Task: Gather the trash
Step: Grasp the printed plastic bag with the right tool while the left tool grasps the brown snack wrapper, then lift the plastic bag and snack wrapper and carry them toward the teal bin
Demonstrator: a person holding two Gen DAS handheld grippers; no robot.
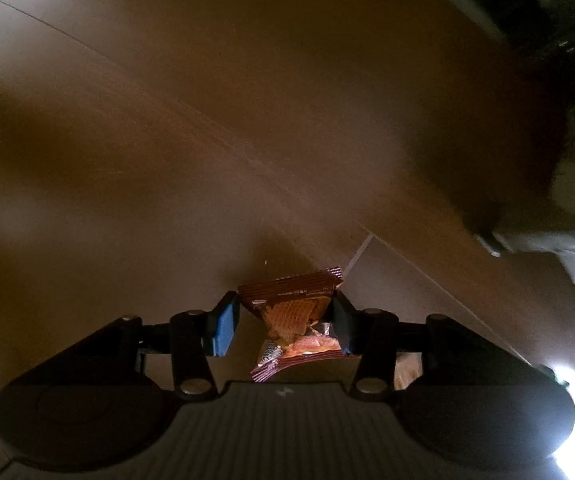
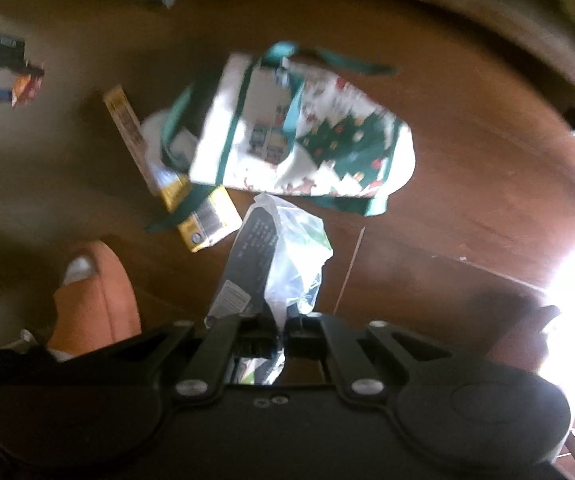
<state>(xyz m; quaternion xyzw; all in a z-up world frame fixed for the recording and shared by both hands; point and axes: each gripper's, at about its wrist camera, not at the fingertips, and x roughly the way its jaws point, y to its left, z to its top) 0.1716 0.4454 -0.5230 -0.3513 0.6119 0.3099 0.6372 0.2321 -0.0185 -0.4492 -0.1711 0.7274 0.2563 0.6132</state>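
Left wrist: left gripper (image 1: 285, 322), jaws clamped on a brown snack wrapper (image 1: 293, 316), held above the wooden floor (image 1: 207, 140).

Right wrist: right gripper (image 2: 281, 334), jaws together, pinching a clear plastic bag (image 2: 287, 256) lifted off the floor. Beyond it lie a Christmas tote bag (image 2: 307, 136) and a yellow carton (image 2: 207, 220).

The right hand-held gripper (image 2: 281, 336) points down at the wooden floor (image 2: 467, 184), jaws closed tight on a clear plastic package (image 2: 287, 252) with a dark insert. Beyond lies a Christmas-print tote bag (image 2: 307, 132) with green handles, yellow boxes (image 2: 203, 216) just beside it. An orange slipper (image 2: 95, 292) sits at left.
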